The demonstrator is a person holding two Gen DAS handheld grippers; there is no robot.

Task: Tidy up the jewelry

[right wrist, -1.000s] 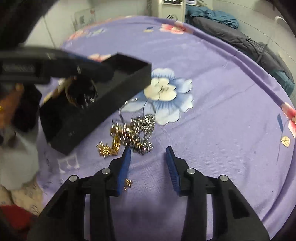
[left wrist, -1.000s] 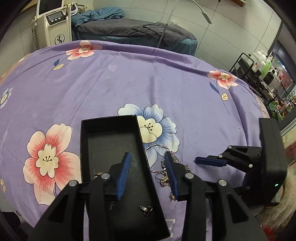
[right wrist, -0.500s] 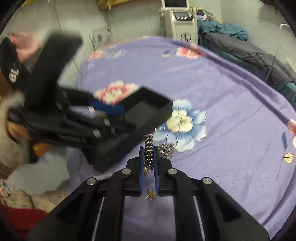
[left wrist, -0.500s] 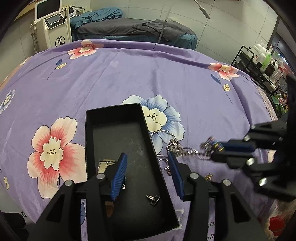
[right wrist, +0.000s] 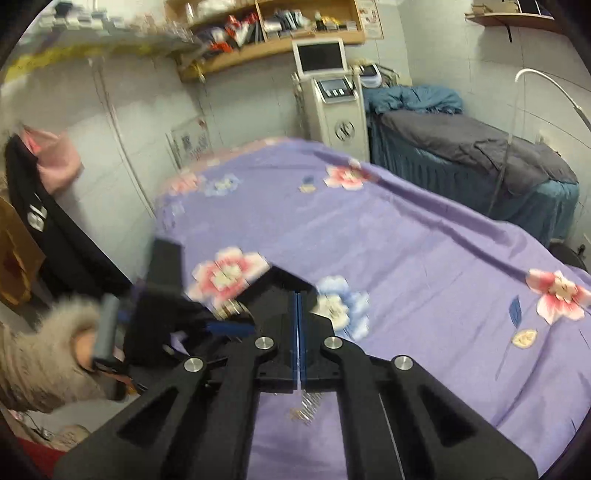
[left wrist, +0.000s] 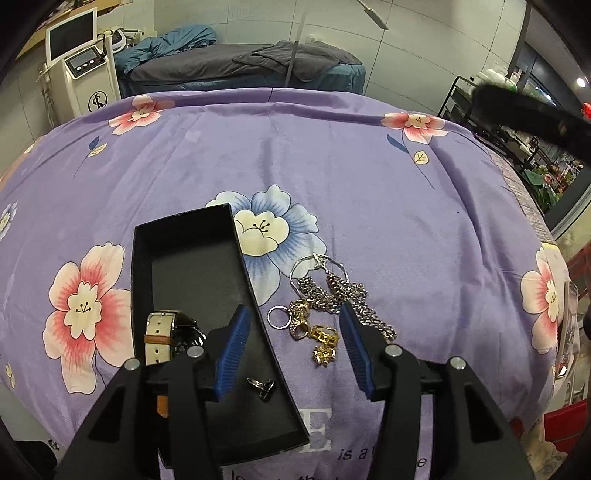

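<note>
A black open box (left wrist: 192,280) lies on the purple flowered bedspread (left wrist: 332,177). It holds a watch (left wrist: 166,336) with a white-and-tan strap and a small cufflink (left wrist: 263,386). A pile of silver chains (left wrist: 332,291), a ring (left wrist: 277,318) and gold pieces (left wrist: 322,341) lies right of the box. My left gripper (left wrist: 295,350) is open, low over the box's right wall and the pile. My right gripper (right wrist: 298,332) is shut, raised high; a silver chain (right wrist: 308,404) dangles under it, blurred. The box (right wrist: 284,288) shows partly behind it.
A white machine with a screen (left wrist: 79,74) and a massage bed with grey and teal covers (left wrist: 243,62) stand beyond the bed. A black trolley with bottles (left wrist: 491,110) is at the right. Wooden shelves (right wrist: 273,26) hang on the wall.
My right gripper closed on a chain at the pile and lifted up and away, leaving the left wrist view. My left gripper pulled back a little, showing the watch in the box.
</note>
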